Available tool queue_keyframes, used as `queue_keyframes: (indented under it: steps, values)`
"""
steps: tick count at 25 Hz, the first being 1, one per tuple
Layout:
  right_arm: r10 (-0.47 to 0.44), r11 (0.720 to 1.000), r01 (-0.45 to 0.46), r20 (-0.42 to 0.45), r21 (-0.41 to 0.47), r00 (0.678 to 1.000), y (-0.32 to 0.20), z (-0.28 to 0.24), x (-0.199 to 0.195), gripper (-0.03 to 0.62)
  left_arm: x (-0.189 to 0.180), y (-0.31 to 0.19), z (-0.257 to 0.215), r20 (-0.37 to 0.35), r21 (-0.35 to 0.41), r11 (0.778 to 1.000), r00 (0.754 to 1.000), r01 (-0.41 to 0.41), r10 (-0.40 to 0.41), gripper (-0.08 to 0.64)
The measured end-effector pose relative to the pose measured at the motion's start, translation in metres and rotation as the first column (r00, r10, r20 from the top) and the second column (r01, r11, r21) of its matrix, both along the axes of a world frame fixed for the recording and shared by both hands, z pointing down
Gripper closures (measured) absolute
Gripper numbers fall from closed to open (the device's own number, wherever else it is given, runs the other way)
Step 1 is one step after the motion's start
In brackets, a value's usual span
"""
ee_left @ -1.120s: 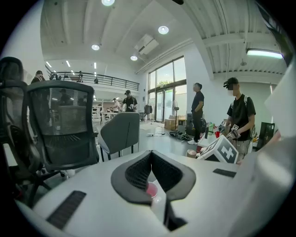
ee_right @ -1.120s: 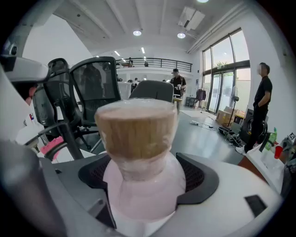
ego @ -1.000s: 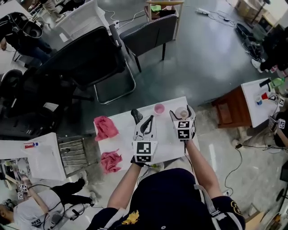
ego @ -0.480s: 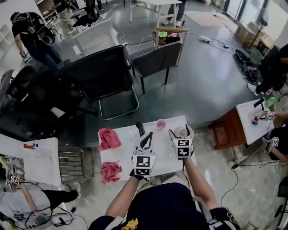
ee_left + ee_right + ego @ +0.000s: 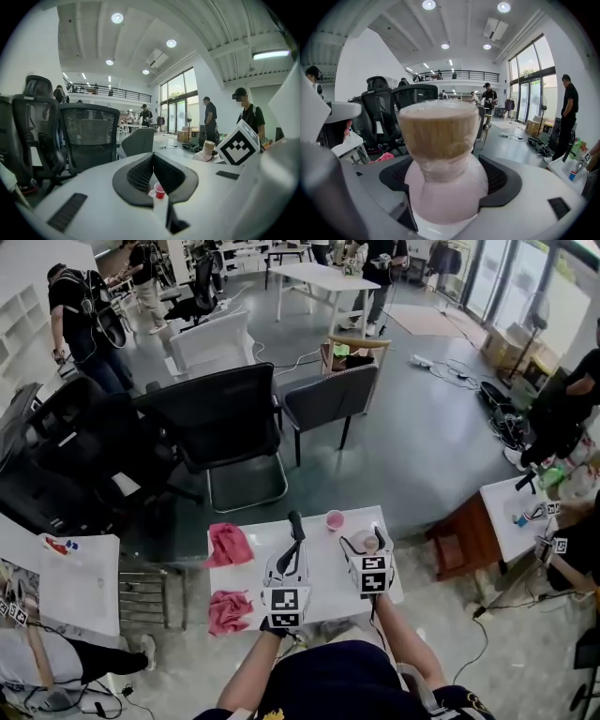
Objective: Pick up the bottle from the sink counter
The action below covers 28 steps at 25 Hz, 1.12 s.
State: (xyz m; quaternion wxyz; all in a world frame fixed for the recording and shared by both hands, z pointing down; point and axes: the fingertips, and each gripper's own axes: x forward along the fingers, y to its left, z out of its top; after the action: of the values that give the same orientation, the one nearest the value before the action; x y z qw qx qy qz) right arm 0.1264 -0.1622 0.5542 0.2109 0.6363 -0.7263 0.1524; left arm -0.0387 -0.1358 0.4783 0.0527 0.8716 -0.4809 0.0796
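**Item: bottle point(image 5: 445, 183).** Pink rounded body, tan top, film wrapped round the neck. It stands upright between the jaws of the right tool point(image 5: 365, 540), above the far right part of the white counter point(image 5: 251, 570). The dark pads press its body on both sides. Its base is hidden, so contact with the counter cannot be confirmed.

**Item: left tool point(image 5: 296, 520).** Jaws drawn together to a narrow slit, gripping nothing. It is held level over the middle of the counter, just beside the right tool.

**Item: pink cup point(image 5: 335, 519).** Stands at the far edge of the counter, between the two tools and apart from both. It shows through the left tool's slit.

**Item: two pink cloths point(image 5: 228, 543).** They lie on the left side, one far and one near, untouched.

**Change noted.** Over the last second the head view has pulled up and back. The counter and both tools now sit lower and smaller, and far more of the room shows. The right tool's grip on the bottle is the same as before, and the left tool has stayed closed.

**Assessment.** The grasp appears secure. The pick-up seems made, or needs only a clear lift.
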Motion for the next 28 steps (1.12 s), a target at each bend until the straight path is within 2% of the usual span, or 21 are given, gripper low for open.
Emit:
queue_keyframes:
  steps: [9, 16, 28]
  values:
    - [-0.027, 0.999, 0.027, 0.031, 0.019, 0.999, 0.036, -0.025, -0.048, 0.16, -0.056, 0.036, -0.006, 0.006, 0.025, 0.999, 0.999, 0.046, -0.046, 0.541]
    - [-0.057, 0.997, 0.053, 0.07, 0.064, 0.996, 0.067, -0.055, -0.084, 0.16, -0.078, 0.065, -0.013, -0.006, 0.042, 0.999, 1.0, 0.027, -0.027, 0.541]
    - [-0.094, 0.99, 0.081, 0.114, 0.116, 0.989, 0.101, -0.081, -0.098, 0.16, -0.068, 0.093, -0.026, 0.004, 0.059, 0.998, 1.0, -0.011, 0.011, 0.541]
